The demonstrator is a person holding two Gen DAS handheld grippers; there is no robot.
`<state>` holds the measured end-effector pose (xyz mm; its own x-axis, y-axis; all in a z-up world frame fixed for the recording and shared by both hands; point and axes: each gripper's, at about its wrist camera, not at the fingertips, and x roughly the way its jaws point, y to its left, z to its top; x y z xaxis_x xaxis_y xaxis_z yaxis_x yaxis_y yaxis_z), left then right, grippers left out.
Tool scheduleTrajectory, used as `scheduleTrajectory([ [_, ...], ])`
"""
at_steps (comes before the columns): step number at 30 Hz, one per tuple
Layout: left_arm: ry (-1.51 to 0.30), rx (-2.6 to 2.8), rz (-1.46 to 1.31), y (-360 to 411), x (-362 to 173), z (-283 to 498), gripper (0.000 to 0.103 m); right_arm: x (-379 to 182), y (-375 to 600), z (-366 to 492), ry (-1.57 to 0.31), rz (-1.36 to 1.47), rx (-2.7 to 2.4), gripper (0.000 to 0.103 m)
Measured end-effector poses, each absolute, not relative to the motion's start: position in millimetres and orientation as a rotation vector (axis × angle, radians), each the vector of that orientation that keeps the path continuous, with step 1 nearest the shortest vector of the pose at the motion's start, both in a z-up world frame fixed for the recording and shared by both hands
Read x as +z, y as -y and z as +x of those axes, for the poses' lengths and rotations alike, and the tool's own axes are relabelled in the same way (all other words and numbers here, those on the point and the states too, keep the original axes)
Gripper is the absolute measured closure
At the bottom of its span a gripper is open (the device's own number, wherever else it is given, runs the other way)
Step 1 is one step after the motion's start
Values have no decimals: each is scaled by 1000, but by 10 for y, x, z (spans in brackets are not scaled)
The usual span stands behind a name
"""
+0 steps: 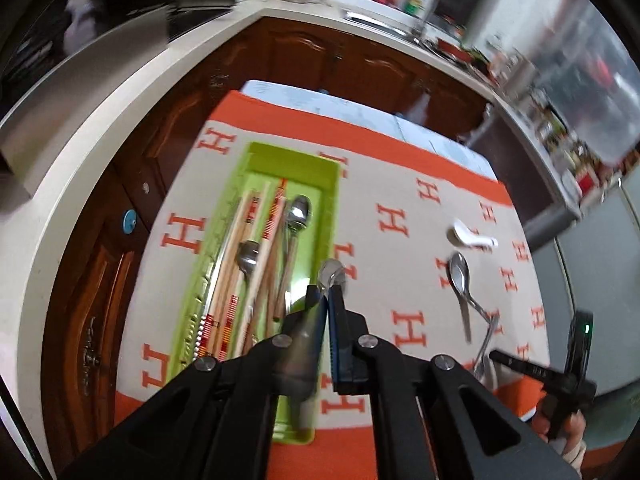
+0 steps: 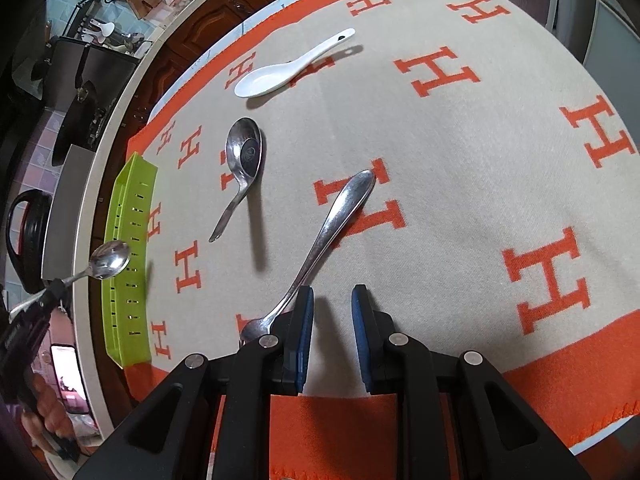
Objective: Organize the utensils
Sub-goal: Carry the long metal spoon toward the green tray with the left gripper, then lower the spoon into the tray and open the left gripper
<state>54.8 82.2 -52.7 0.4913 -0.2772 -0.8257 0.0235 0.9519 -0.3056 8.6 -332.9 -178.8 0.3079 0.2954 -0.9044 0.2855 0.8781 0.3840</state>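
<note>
Left claw (image 1: 329, 286) clamped on a metal spoon (image 1: 331, 271), carrying it over the green tray (image 1: 256, 160); next lower and release; right claw (image 2: 331, 300) part-open, empty.

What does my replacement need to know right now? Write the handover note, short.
Left gripper: shut on a metal spoon, held over the green tray.
Right gripper: open, empty, over the cloth beside a long metal spoon.
Done: chopsticks and two metal spoons already in the tray.
Left: drop the held spoon in; then the long spoon, the short bent-handled metal spoon and the white ceramic spoon, all lying loose on the cloth.
</note>
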Motion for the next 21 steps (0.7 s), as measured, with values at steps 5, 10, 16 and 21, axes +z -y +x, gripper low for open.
scheduleTrajectory([
  [5, -990, -170, -328, -1000, -574, 607, 99, -1778, 3318, 92, -1282, 522, -9, 83],
  [10, -925, -150, -335, -1035, -557, 634, 102, -1775, 3295, 109, -1285, 510, -18, 83],
  [16, -879, -81, -279, -1053, -850, 778, 102, -1763, 3215, 137, -1287, 473, -27, 83],
  [21, -986, -124, -325, -1050, -1174, 763, 93, -1748, 3200, 133, -1293, 462, -25, 83],
])
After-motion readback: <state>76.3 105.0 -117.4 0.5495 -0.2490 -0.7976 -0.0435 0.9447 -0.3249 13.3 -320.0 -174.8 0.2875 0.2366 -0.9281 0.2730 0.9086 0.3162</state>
